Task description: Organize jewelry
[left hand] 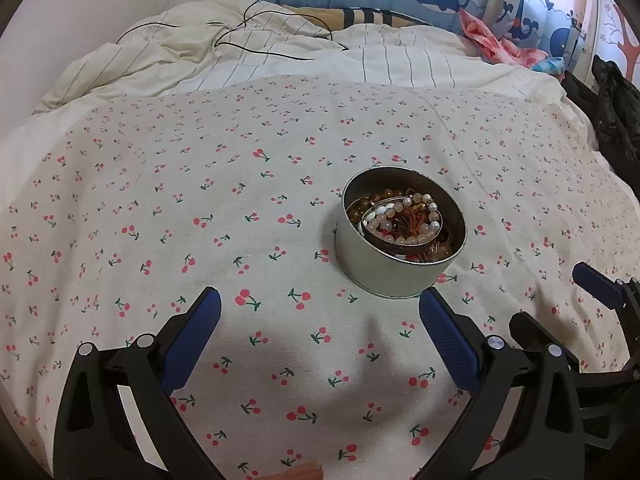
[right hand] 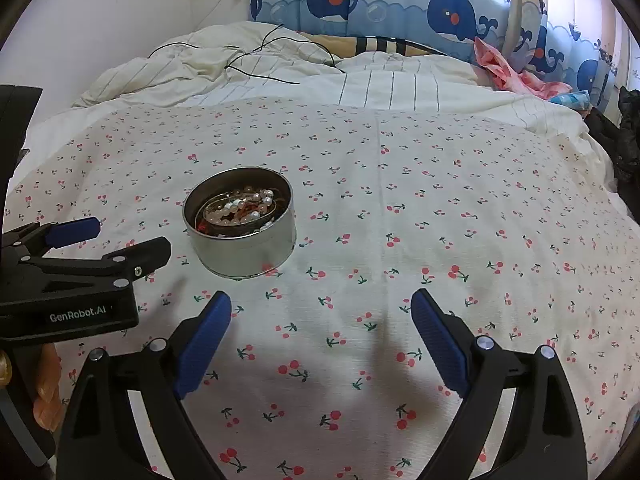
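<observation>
Blue-padded hand-held grippers (left hand: 320, 312) (right hand: 321, 312) hover agape

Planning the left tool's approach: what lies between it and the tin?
Only bare cherry-print sheet separates the left tool from the tin, per the left wrist view.

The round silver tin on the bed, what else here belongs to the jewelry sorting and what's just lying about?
Belongs to the job:
round silver metal tin
tangle of pearl and amber bead bracelets inside it
left tongs, open
right tongs, open

Just lying about:
thin black cable on the striped duvet
crumpled pink cloth
black garment at the bed's edge
</observation>
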Demonstrator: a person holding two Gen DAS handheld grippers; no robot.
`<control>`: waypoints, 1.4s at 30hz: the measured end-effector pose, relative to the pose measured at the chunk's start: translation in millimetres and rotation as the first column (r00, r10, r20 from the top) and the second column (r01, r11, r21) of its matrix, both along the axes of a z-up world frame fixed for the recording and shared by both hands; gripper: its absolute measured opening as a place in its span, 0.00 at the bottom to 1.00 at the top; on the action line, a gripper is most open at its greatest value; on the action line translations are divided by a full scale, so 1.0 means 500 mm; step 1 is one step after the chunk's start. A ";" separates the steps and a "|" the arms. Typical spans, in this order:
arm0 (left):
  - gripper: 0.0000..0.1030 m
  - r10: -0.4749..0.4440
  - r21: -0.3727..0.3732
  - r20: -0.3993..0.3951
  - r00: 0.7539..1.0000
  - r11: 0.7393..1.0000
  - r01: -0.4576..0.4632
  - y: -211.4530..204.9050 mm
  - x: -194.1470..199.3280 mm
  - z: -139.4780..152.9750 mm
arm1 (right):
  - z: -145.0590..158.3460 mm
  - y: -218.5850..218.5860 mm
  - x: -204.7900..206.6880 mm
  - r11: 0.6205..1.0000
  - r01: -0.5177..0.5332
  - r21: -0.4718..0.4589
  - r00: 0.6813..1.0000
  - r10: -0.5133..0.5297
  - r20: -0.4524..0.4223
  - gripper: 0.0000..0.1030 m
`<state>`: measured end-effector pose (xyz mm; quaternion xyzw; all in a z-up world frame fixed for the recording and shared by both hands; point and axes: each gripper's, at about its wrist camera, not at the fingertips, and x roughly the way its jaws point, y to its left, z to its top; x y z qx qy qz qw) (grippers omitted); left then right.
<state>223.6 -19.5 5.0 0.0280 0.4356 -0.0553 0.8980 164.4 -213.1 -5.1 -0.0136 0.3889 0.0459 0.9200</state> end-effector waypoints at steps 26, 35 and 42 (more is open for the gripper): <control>0.93 0.007 0.009 -0.003 1.000 1.000 -0.007 0.000 0.003 0.004 | -0.001 0.001 -0.002 1.000 -0.004 0.005 1.000 0.004 -0.001 0.86; 0.93 0.009 -0.010 -0.018 1.000 1.000 -0.009 0.005 0.008 0.003 | -0.002 0.000 -0.003 1.000 -0.004 0.004 1.000 0.004 -0.002 0.86; 0.93 0.009 0.002 -0.027 1.000 1.000 -0.009 0.005 0.009 -0.002 | -0.003 -0.001 -0.003 1.000 -0.003 0.003 1.000 0.003 -0.004 0.86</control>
